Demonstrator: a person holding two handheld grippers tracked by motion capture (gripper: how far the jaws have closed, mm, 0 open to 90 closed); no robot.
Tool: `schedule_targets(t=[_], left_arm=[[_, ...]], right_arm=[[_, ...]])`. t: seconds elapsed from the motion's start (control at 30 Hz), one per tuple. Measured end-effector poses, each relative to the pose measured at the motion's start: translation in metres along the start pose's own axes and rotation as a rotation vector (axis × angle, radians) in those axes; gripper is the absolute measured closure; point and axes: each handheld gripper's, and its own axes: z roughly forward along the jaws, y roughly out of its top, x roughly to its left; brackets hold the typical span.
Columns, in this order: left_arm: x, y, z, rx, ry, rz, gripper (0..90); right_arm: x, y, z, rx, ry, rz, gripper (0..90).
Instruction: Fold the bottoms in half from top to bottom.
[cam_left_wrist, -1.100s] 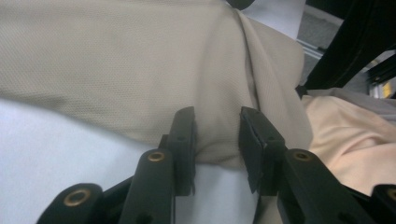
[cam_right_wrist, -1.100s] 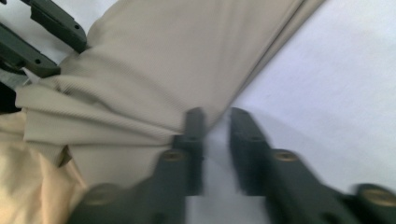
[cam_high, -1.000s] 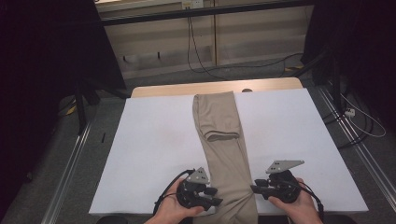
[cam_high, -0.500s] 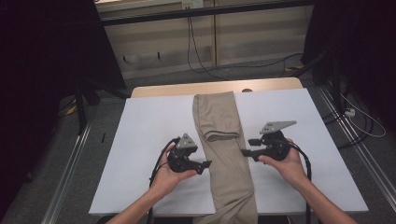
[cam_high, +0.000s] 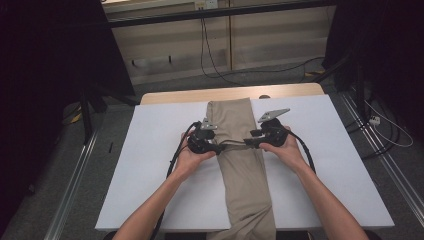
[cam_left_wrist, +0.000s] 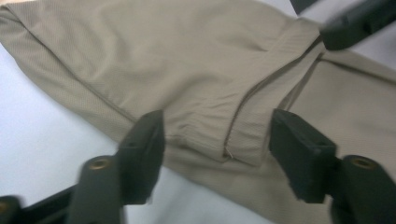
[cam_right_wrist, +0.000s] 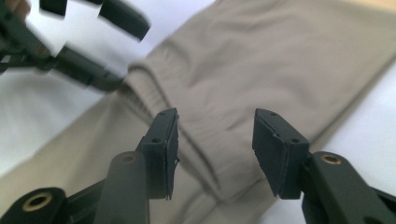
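Khaki folded cotton trousers (cam_high: 243, 165) lie lengthwise down the middle of the white-covered bench (cam_high: 150, 165), running from twelve to six o'clock. The left gripper (cam_high: 218, 148) and right gripper (cam_high: 246, 142) meet at the elastic waistband edge (cam_left_wrist: 243, 135) near the centre. Both sets of fingers (cam_right_wrist: 163, 149) have just been closing, yet stand partly apart with cloth between them, unpinched. A good grasp, I judge, needs each side to sink lower and catch the full folded hem evenly before lifting.
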Motion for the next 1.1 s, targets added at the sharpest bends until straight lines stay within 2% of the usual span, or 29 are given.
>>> schedule_targets(t=[0.03,0.1,0.13,0.2,0.23,0.27,0.3,0.33,0.4,0.43,0.5,0.6,0.63,0.73,0.8,0.9,0.97,1.1], left_arm=[[0.001,0.0,0.001,-0.002,-0.005,-0.007,39.5],[0.002,0.0,0.003,-0.023,-0.009,-0.019,48.1],[0.003,0.001,0.004,-0.024,0.001,-0.008,53.3],[0.004,0.001,0.01,-0.029,-0.023,0.001,63.3],[0.006,0.001,0.013,-0.023,-0.004,0.004,66.0],[0.006,0.001,0.014,-0.031,-0.008,-0.018,67.4],[0.007,0.003,0.015,-0.027,-0.021,-0.019,70.6],[0.007,0.004,0.016,-0.028,-0.015,-0.012,74.7],[0.009,0.006,0.018,-0.028,-0.028,-0.017,76.2],[0.011,0.006,0.019,-0.031,-0.036,-0.033,77.5],[0.014,0.007,0.019,-0.037,-0.047,-0.067,77.6],[0.018,0.005,0.019,-0.037,-0.069,-0.08,74.6],[0.018,0.004,0.019,-0.044,-0.077,-0.096,74.3],[0.018,0.005,0.019,-0.047,-0.094,-0.11,75.2],[0.015,0.006,0.018,-0.04,-0.088,-0.097,81.6],[0.013,0.008,0.015,-0.054,-0.097,-0.108,84.9],[0.011,0.009,0.011,-0.06,-0.106,-0.126,85.7],[0.002,0.013,-0.001,-0.067,-0.126,-0.119,86.3]], right_arm=[[0.0,0.0,0.0,0.0,0.0,0.0,52.2],[0.003,-0.003,0.004,0.035,-0.007,-0.023,51.5],[0.003,-0.003,0.005,0.039,-0.013,-0.032,51.5],[0.005,-0.002,0.006,0.044,-0.03,-0.054,52.0],[0.005,-0.002,0.008,0.047,-0.035,-0.063,50.8],[0.006,-0.002,0.009,0.047,-0.035,-0.069,50.6],[0.007,-0.003,0.011,0.054,-0.045,-0.084,51.1],[0.006,-0.004,0.012,0.06,-0.063,-0.09,55.1],[0.005,-0.004,0.013,0.058,-0.061,-0.089,55.4],[0.003,-0.004,0.014,0.057,-0.059,-0.085,57.2],[0.003,-0.004,0.015,0.045,-0.059,-0.081,65.8],[0.005,-0.003,0.015,0.05,-0.064,-0.097,69.7],[0.006,-0.003,0.015,0.053,-0.065,-0.102,71.7],[0.004,-0.001,0.013,0.033,-0.083,-0.096,82.8],[0.002,0.001,0.012,0.027,-0.099,-0.076,85.7],[0.002,0.003,0.01,0.031,-0.099,-0.071,86.2],[0.001,0.004,0.005,0.013,-0.069,-0.034,86.4],[0.002,0.004,-0.007,-0.004,-0.025,0.004,86.5]])
